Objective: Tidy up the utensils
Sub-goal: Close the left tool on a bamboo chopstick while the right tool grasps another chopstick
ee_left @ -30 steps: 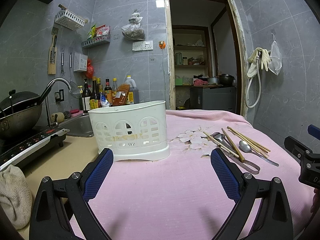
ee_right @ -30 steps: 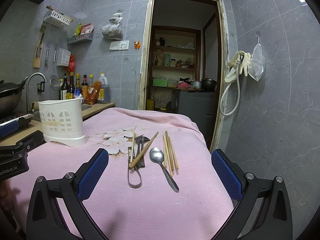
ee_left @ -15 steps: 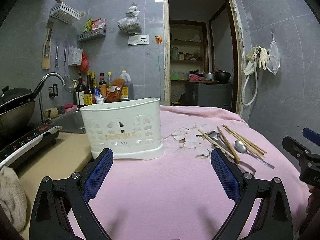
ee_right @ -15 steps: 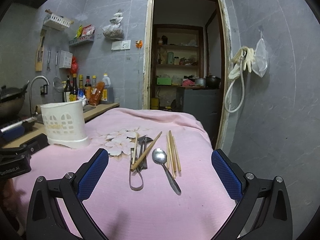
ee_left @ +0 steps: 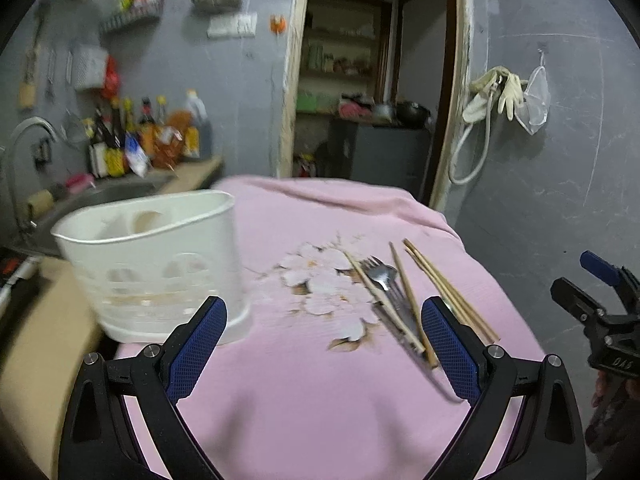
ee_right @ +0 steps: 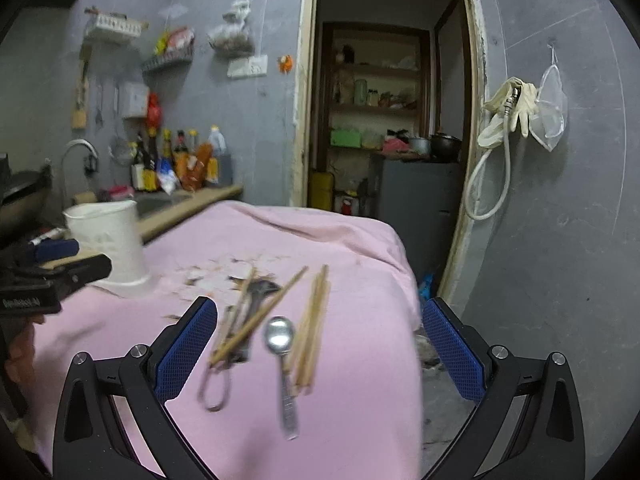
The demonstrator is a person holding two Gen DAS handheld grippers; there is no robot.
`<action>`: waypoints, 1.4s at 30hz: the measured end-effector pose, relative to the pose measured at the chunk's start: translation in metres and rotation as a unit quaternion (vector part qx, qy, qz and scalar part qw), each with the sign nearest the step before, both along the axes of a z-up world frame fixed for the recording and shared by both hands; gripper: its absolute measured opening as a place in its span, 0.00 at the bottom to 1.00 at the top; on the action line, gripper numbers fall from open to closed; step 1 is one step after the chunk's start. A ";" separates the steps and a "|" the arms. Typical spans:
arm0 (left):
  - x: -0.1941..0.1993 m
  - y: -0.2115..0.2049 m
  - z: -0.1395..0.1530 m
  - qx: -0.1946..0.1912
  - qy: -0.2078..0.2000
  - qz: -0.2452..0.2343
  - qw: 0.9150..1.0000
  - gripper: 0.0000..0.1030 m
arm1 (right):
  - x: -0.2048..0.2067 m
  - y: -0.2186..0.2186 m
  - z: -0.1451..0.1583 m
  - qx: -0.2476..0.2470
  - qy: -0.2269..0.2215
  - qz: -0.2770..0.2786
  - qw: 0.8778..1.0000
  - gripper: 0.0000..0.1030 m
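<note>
Both grippers, left (ee_left: 322,334) and right (ee_right: 320,336), have dipped toward the spoon (ee_right: 282,354), jaws wide.

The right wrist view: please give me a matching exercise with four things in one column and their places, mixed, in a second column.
Things:
1. white plastic utensil holder
2. metal spoon
3. pair of pale rubber gloves
4. left gripper

Places:
a. hanging on the grey wall, right
b. standing on the pink cloth, far left
c. left edge of the view
d. lying between chopsticks

Pairs: 1-b, 2-d, 3-a, 4-c
</note>
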State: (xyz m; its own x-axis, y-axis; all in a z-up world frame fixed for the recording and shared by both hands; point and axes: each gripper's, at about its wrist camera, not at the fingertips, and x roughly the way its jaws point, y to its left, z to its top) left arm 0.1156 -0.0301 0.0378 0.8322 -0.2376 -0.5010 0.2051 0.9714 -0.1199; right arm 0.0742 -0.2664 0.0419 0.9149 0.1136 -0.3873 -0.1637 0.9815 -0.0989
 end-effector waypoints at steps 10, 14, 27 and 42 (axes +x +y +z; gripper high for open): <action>0.070 -0.023 -0.009 0.005 0.070 -0.034 0.997 0.92 | 0.081 -0.016 -0.012 -0.018 0.089 0.049 0.995 1.00; 0.095 -0.034 -0.021 0.011 0.098 -0.056 0.994 0.89 | 0.106 -0.022 -0.024 -0.011 0.125 0.057 0.990 0.98; 0.165 -0.053 -0.063 -0.005 0.221 -0.115 0.968 0.34 | 0.155 -0.025 -0.058 -0.006 0.224 0.092 0.970 0.45; 0.181 -0.047 -0.066 -0.032 0.255 -0.122 0.959 0.17 | 0.183 -0.026 -0.066 -0.004 0.251 0.082 0.965 0.33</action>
